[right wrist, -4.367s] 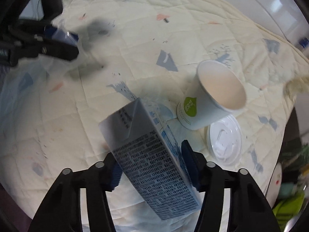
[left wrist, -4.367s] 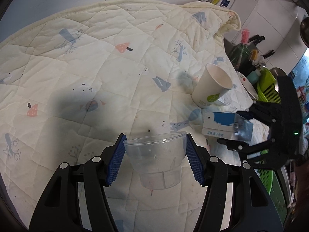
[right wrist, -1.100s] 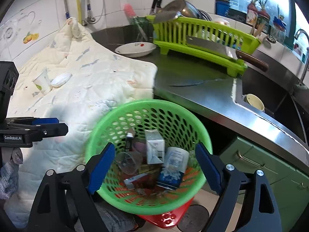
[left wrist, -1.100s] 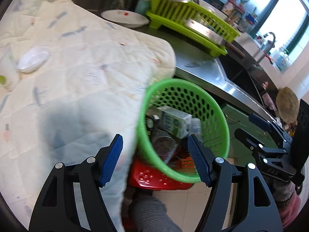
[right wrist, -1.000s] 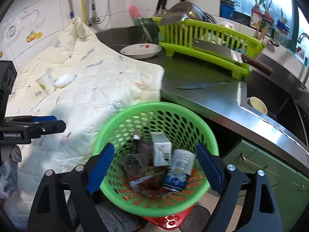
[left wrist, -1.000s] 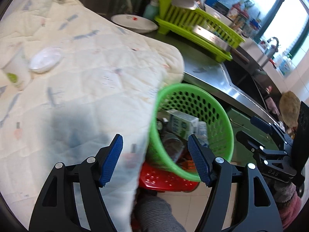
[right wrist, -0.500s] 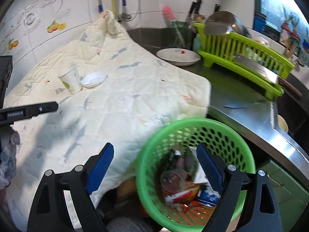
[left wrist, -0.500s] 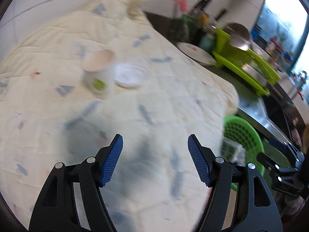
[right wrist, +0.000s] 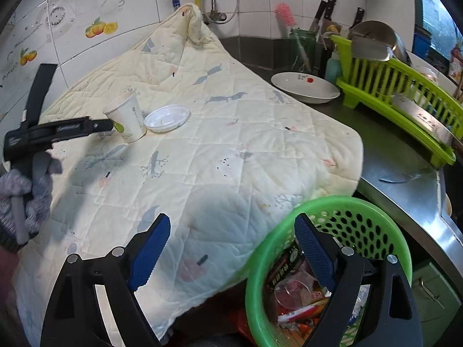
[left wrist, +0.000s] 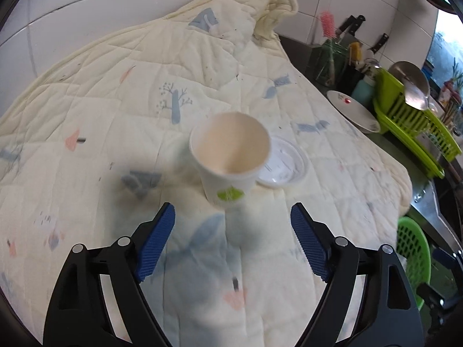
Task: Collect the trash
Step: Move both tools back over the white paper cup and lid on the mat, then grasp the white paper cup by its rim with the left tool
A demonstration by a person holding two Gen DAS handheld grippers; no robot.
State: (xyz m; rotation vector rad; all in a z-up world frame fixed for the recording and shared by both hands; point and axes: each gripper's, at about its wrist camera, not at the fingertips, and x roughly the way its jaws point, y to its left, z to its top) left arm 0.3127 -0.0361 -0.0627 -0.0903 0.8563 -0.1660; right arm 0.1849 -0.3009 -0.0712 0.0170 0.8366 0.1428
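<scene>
The left hand-held gripper (left wrist: 233,225) hovers wide open and empty just short of the white paper cup with a green logo (left wrist: 230,156), which stands upright on the cream quilted cloth (left wrist: 115,101) beside a white plastic lid (left wrist: 282,163). The right hand-held gripper (right wrist: 231,241), also spread and empty, hangs over the green perforated plastic basket (right wrist: 373,211) holding wrappers and cartons.

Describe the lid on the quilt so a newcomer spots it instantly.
On the cream quilt covering the counter stands one paper cup. The lid lies flat beside it, on the dish-rack side: a white round disc, the only flat thing there.
</scene>
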